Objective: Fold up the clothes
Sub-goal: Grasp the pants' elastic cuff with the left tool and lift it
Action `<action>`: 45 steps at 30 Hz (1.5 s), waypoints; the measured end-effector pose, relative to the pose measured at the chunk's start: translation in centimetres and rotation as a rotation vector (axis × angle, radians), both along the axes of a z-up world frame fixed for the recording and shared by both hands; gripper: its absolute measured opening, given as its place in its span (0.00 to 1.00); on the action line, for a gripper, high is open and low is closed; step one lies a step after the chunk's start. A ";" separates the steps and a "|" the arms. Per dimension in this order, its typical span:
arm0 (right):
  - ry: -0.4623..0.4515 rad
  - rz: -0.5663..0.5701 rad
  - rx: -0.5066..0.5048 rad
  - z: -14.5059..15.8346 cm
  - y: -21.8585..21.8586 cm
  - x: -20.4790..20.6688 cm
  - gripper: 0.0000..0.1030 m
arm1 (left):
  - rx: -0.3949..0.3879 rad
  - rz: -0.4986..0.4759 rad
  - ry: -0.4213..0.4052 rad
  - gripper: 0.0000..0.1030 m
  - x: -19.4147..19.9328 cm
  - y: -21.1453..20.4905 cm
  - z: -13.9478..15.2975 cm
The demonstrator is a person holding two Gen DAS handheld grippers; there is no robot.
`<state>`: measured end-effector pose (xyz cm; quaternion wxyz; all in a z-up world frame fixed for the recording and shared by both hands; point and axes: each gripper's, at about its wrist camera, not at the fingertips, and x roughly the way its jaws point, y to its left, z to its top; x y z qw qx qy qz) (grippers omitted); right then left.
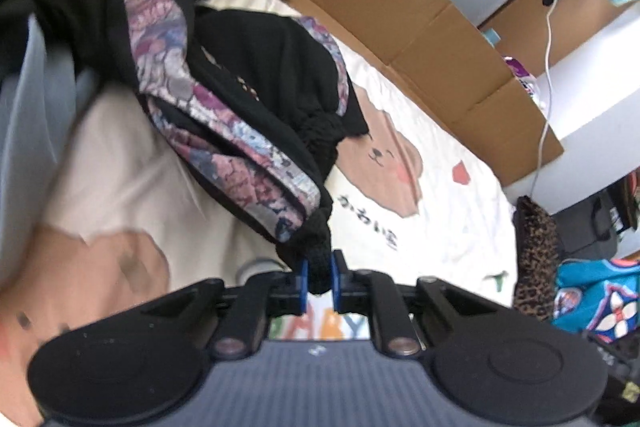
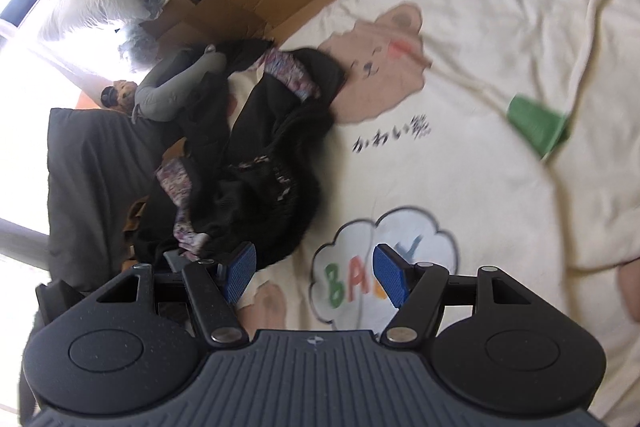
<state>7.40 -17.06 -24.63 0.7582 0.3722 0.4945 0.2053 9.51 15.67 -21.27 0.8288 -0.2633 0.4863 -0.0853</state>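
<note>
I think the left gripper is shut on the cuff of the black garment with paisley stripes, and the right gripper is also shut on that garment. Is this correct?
Not entirely. The left gripper is indeed shut on the cuff of the black garment, as the left wrist view shows. The right gripper, however, is open and holds nothing: the right wrist view shows its blue pads wide apart above the cream blanket, beside the garment.
</note>
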 end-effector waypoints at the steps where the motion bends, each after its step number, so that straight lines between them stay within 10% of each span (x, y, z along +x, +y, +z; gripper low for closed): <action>1: 0.011 0.001 0.023 -0.4 0.3 0.2 0.67 | -0.013 0.007 0.006 0.11 -0.7 -0.1 -0.1; 26: 0.240 -0.023 0.485 -8.3 10.3 4.3 0.67 | -0.108 0.007 -0.006 0.11 -2.5 0.9 1.1; 32: 0.220 -0.049 0.462 -8.1 9.6 4.2 0.20 | -0.086 -0.026 0.017 0.13 -2.3 0.3 1.5; 45: 0.215 -0.002 0.172 -6.2 4.4 3.9 0.13 | 0.140 -0.052 0.048 0.34 -3.7 3.2 3.3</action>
